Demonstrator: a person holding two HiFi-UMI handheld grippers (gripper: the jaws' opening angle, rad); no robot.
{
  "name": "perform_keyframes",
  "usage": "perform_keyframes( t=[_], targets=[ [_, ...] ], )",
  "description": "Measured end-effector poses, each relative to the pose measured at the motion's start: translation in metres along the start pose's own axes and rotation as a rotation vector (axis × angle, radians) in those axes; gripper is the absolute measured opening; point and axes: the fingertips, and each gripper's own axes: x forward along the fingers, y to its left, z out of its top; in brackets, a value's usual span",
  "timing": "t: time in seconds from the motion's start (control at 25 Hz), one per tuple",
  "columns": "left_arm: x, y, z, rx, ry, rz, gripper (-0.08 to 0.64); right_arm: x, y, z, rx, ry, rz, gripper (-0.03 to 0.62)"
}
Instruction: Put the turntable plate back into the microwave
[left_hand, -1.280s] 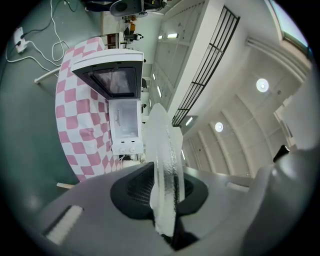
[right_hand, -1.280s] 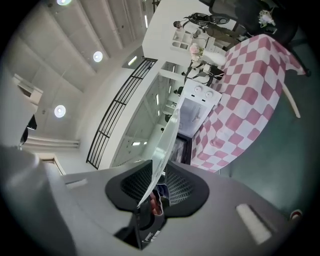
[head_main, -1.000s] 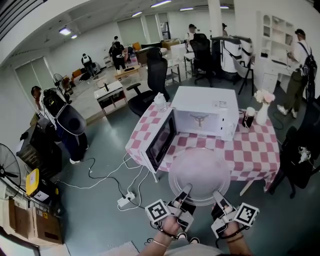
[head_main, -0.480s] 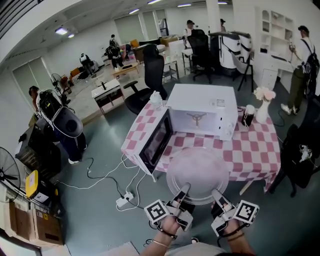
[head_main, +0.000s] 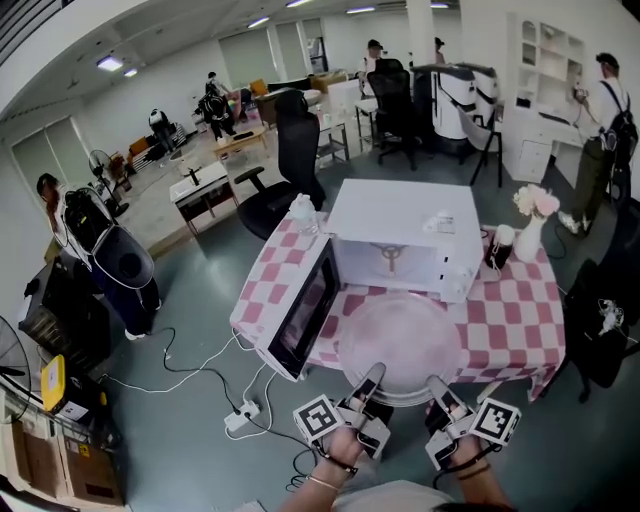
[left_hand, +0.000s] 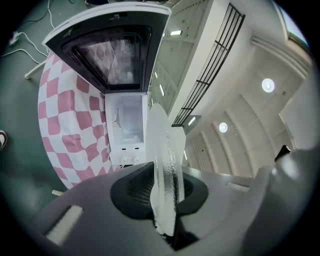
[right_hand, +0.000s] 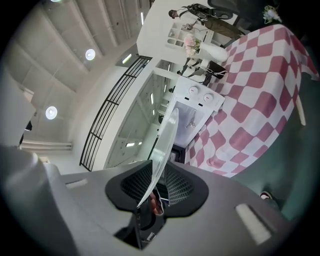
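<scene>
Where jaws close, left gripper (head_main: 371, 378) and right gripper (head_main: 439, 387) pinch turntable plate (head_main: 400, 335) rim.

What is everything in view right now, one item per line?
tablecloth: one, pink-and-white checked, centre of view
microwave: one, white, on the tablecloth, door open
turntable plate: one, clear glass, held before the open microwave
vase: one, white with flowers, right of the microwave
office chairs: at least two, black, beyond the tablecloth
power strip: one, white, floor at left
left hand-held gripper: one, dark, shut on plate's near rim
right hand-held gripper: one, dark, shut on plate's near rim
</scene>
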Motion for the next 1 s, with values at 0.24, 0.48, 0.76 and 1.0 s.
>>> perform_keyframes(
  t=[0.24,0.48,0.76,1.0],
  targets=[
    [0.043,0.015,0.034,-0.021,0.038,0.033,0.037,0.046,-0.003,0.026,0.031,-0.019,-0.015,0.083],
    [0.075,0.031,0.064,-0.047,0.062,0.054,0.037,0.085,-0.01,0.046,0.04,-0.031,-0.034,0.083],
    [0.099,0.046,0.088,-0.072,0.089,0.057,0.035,0.118,-0.015,0.059,0.024,-0.044,-0.031,0.083],
    [0.108,0.059,0.097,-0.082,0.09,0.083,0.035,0.125,-0.036,0.061,0.055,-0.037,-0.127,0.083]
  ],
)
